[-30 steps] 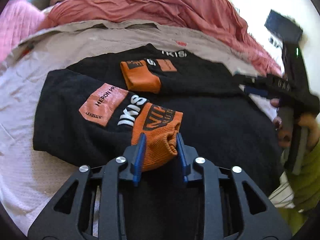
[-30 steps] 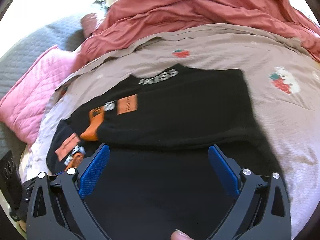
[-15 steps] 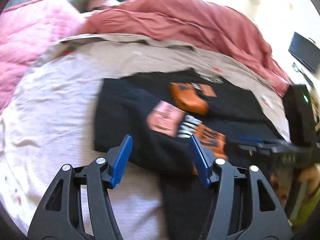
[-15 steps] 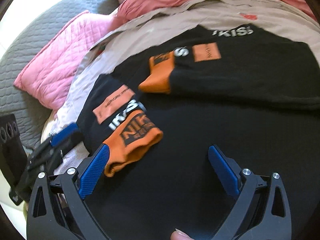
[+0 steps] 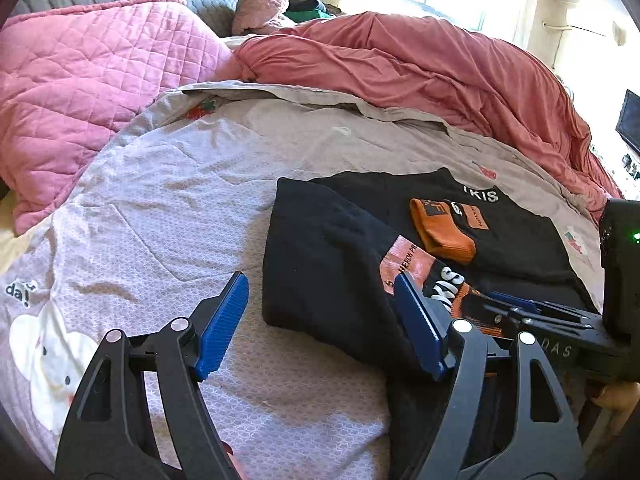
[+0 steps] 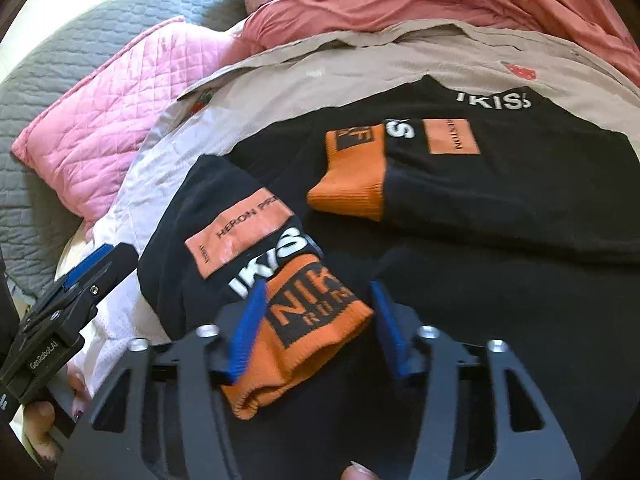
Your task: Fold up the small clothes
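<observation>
- Black sweatshirt [image 5: 320, 264], the landmark: lies partly folded on the beige bedcover [image 5: 192, 208], both sleeves turned in over the body.
- Near sleeve cuff [image 6: 304, 336], orange with black lettering: rests on the sweatshirt's front, beside an orange patch [image 6: 240, 236] reading "HERON PRE…" and white letters.
- Far sleeve cuff [image 6: 352, 176], also orange: lies higher on the sweatshirt, beside a second orange patch [image 6: 452, 136]; white letters "IKIS" sit at the sweatshirt's far edge.
- Left gripper [image 5: 320, 328]: jaws spread wide, holding nothing; one blue pad [image 5: 222, 328] is over bare bedcover off the sweatshirt's edge, the other over the black fabric.
- Right gripper [image 6: 316, 328]: jaws apart, straddling the near sleeve cuff; whether the pads touch the cuff cannot be told. Nothing is clamped.
- Pink quilted pillow [image 5: 88, 80]: beyond the sweatshirt, at the bedcover's far corner.
- Rose-red duvet [image 5: 420, 64]: bunched along the bedcover's far side, behind the sweatshirt.
</observation>
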A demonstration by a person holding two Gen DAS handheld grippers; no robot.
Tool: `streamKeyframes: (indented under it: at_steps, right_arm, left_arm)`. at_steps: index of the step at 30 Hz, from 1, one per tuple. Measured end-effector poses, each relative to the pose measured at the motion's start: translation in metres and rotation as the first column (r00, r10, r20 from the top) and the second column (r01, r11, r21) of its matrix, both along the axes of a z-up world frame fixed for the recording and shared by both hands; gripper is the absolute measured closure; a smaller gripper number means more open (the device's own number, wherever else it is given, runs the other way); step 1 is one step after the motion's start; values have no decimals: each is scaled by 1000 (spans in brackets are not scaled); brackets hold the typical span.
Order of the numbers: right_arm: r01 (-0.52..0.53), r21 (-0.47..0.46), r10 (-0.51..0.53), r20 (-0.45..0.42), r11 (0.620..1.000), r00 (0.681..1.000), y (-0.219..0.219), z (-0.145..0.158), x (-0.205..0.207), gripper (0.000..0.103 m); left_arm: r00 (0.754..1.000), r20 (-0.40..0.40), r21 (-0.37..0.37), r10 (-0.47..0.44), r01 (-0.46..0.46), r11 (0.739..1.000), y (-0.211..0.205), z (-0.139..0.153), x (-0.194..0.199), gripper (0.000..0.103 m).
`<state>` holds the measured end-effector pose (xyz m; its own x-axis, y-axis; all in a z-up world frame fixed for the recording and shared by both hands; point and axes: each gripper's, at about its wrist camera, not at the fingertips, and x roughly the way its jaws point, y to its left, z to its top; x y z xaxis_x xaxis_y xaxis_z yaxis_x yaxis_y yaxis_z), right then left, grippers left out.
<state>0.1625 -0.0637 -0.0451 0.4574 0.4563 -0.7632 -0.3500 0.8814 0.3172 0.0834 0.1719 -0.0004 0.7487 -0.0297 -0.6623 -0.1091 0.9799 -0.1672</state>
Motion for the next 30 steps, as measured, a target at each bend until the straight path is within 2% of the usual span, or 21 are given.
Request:
streamKeyframes:
  at_steps: [2,5,9,11,13,16,20,21,24,27,30]
  right_arm:
    - [9,8,-9,8,1000,1000,-4,1,1,76]
    - [-18,33,17,29,999,999,-7,6,0,98]
    - [-71,0,71,75,997,995,2,12,-7,96]
    - [-77,9,77,47,997,996,2,7,-6,89]
    - [-72,37,72,7,997,997,-1,0,-5,71]
    - [-47,52,48,-18,998,999,-8,-7,-5,69]
    - [-46,71,49,-30,996,998,-11,-10,-6,71]
    - [-71,69,73,-26,995,997,-7,-9,-9,82]
    - [-114,51,113,22,992,993,1,-2,-16,91]
    - [-135,71,131,63,988,989,-1,10,-17,93]
    - [-146,49,138,136,988,981,-9,32,-16,93]
  left_arm:
    - [1000,2,5,0,0,1000,-1,0,0,36]
    - [1000,3,10,-2,2,1000,-1,0,1,36]
    - [1000,0,10,0,0,1000,-2,0,1,36]
    - [1000,-1,8,2,-2,1000,-1,-1,0,35]
    - [1000,-1,3,3,-3,1000,0,-1,1,35]
    - [1000,-1,3,2,-2,1000,1,-1,1,35]
    - [1000,-2,3,1,-1,1000,1,-1,1,33]
    - [1000,-2,4,3,-3,1000,1,-1,1,32]
    - [1000,4,4,7,-7,1000,2,-1,0,30]
    - [1000,8,-26,13,-13,1000,7,0,0,28]
    - [1000,18,-25,26,-26,999,9,2,-1,28]
